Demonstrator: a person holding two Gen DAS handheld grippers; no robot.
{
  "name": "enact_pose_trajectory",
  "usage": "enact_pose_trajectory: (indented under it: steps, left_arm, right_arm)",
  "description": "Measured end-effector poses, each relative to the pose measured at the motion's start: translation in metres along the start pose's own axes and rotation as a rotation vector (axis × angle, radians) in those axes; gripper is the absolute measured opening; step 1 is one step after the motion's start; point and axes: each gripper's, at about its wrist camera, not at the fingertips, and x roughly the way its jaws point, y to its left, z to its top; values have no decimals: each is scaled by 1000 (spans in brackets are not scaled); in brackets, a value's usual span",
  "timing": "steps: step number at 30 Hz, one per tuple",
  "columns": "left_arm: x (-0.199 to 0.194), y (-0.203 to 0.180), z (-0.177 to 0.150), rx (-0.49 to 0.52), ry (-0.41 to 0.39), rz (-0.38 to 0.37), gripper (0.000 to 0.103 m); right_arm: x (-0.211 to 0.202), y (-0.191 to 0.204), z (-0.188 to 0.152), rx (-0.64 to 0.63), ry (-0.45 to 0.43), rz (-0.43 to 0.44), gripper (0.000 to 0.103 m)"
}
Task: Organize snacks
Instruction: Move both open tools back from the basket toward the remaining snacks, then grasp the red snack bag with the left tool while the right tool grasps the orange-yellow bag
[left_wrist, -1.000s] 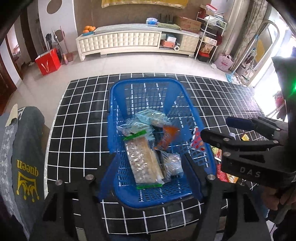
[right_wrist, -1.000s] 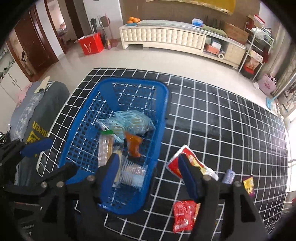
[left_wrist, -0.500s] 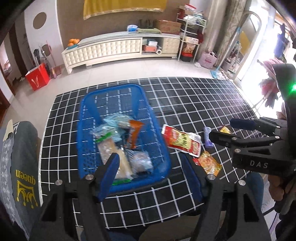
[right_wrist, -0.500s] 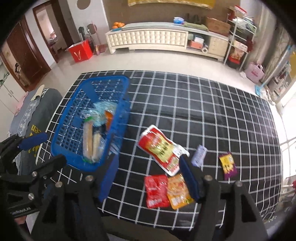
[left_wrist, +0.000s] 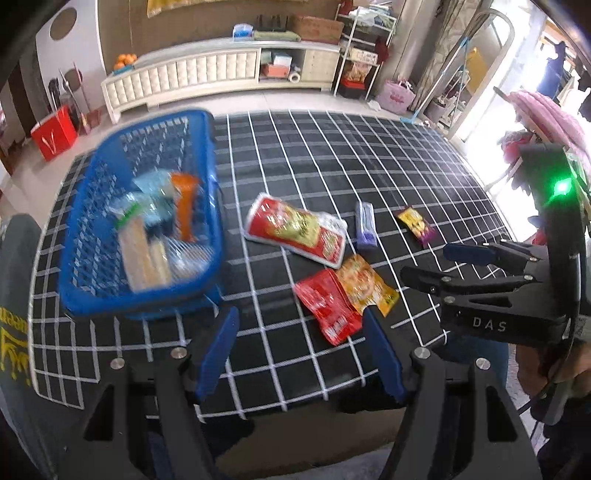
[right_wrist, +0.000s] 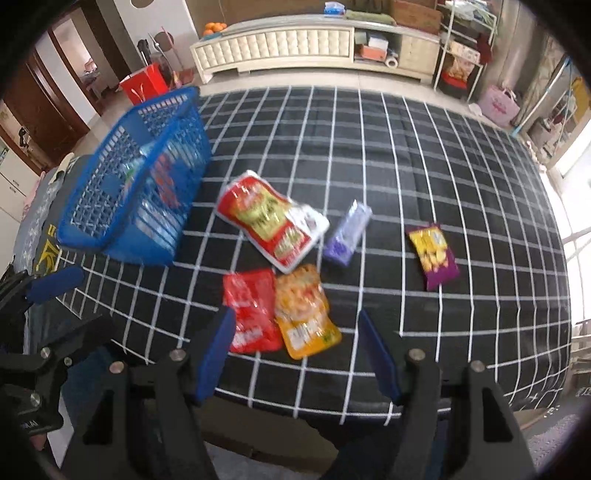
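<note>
Materials as I read them from both wrist views:

- Surface (right_wrist: 424, 155): black cloth with a white grid, matt, faintly quilted.
- Basket (left_wrist: 207, 155): blue plastic mesh, slightly glossy; blurred in both views.
- Large red pouch (right_wrist: 266, 218): glossy film, clear shiny end.
- Small red packet (right_wrist: 251, 310) and orange packet (right_wrist: 304, 314): crinkled glossy foil.
- Purple packet (right_wrist: 347, 232): shiny wrapper.
- Yellow-purple packet (right_wrist: 434, 254): smooth printed film.
- Left gripper (left_wrist: 299, 343), right gripper (right_wrist: 295, 350): matt black plastic frames, metal screw heads, blue matt pads.
- Floor (right_wrist: 295, 79): pale smooth tile.
</note>
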Motion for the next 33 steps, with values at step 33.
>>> enact_pose_trajectory:
  steps: [33]
  left_arm:
    - [143,1,-3,-195,254,-38,26]
  right_arm:
    - [97,-48,-3,68,152,147,47]
